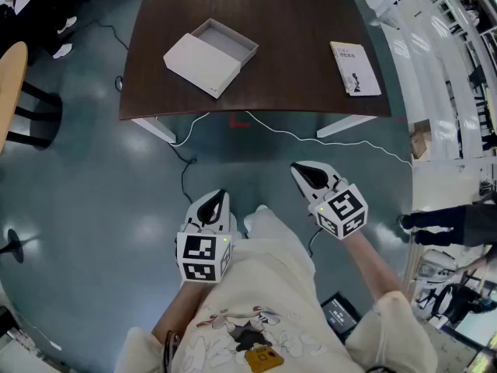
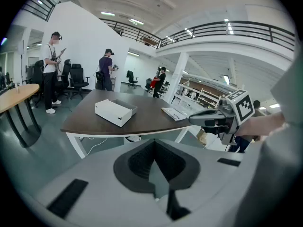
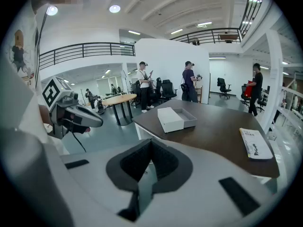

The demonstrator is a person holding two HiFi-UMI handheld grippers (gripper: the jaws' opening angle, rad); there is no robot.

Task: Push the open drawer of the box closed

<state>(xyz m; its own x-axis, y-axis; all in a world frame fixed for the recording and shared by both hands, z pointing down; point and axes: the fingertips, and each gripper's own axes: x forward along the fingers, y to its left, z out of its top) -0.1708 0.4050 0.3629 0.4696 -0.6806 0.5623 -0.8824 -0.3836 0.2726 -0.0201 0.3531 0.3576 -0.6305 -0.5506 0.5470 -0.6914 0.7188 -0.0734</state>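
Observation:
A white box (image 1: 199,63) lies on the dark brown table (image 1: 295,29), left of its middle, with its grey drawer (image 1: 227,39) pulled out toward the far side. The left gripper view has the box (image 2: 111,112) far ahead, and so does the right gripper view, box (image 3: 170,120) with drawer (image 3: 189,117). Both grippers hang over the floor, well short of the table's near edge. My left gripper (image 1: 217,198) is shut and empty. My right gripper (image 1: 306,174) also has its jaws together with nothing between them.
A booklet (image 1: 355,68) lies on the table's right side. A white cable (image 1: 311,138) runs over the floor under the near edge. A round wooden table (image 1: 9,84) stands at the left. People (image 2: 49,74) and office chairs stand far behind.

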